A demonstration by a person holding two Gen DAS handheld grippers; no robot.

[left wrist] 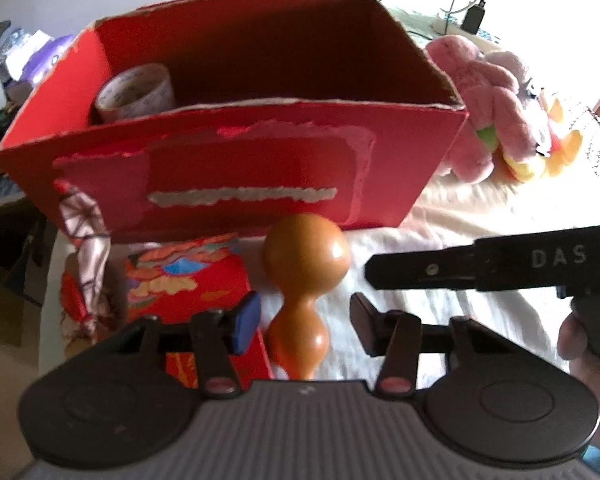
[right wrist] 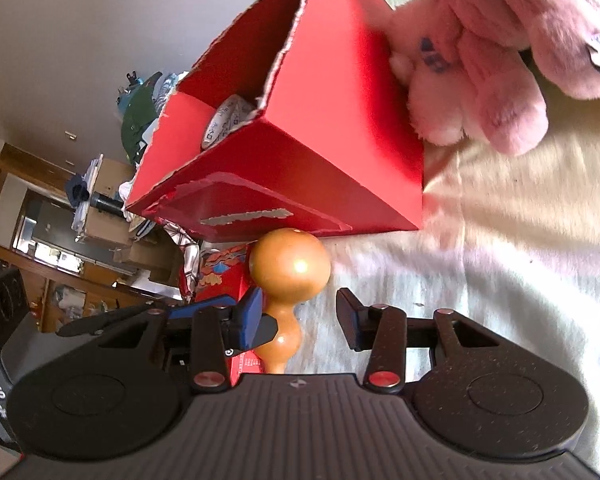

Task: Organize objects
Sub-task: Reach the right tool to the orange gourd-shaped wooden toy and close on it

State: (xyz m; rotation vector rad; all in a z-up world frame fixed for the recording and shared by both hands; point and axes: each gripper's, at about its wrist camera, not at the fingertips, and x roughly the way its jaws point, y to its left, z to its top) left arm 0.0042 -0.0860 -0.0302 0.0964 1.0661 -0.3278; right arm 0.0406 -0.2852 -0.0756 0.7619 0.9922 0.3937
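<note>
Left wrist view, left to right: patterned white-and-red cloth bundle (left wrist: 86, 248) at lower left, against the corner of the big red cardboard box (left wrist: 236, 168) that fills the upper centre. Box is open-topped, torn rim, label scars on its near wall; 1 roll of tape (left wrist: 134, 94) stands inside its left end. Below the box, a small red printed carton (left wrist: 192, 284) lies on the cream bedcover (left wrist: 460, 320). Just right of it, an orange wooden gourd-shaped piece (left wrist: 306, 280) lies on the cover, long axis running from the bottom of the frame up toward the box, big round end pointing at the box wall and close to it, narrow end toward the camera. Left gripper (left wrist: 306, 320) sits over the gourd's waist, jaws spread, both pads clear of the wood with a gap each side. The right gripper's black finger (left wrist: 460, 268) enters from the right edge at mid height, tip near the gourd's bulb. Pink plush toy (left wrist: 496, 104) lies upper right beside the box. Right wrist view, same order: cluttered shelves at left, box tilted across upper centre, gourd at lower centre, bulb up. Right gripper (right wrist: 300, 316) jaws spread, gourd neck between them; left pad looks close to the wood, contact cannot be told; right pad clear.
</note>
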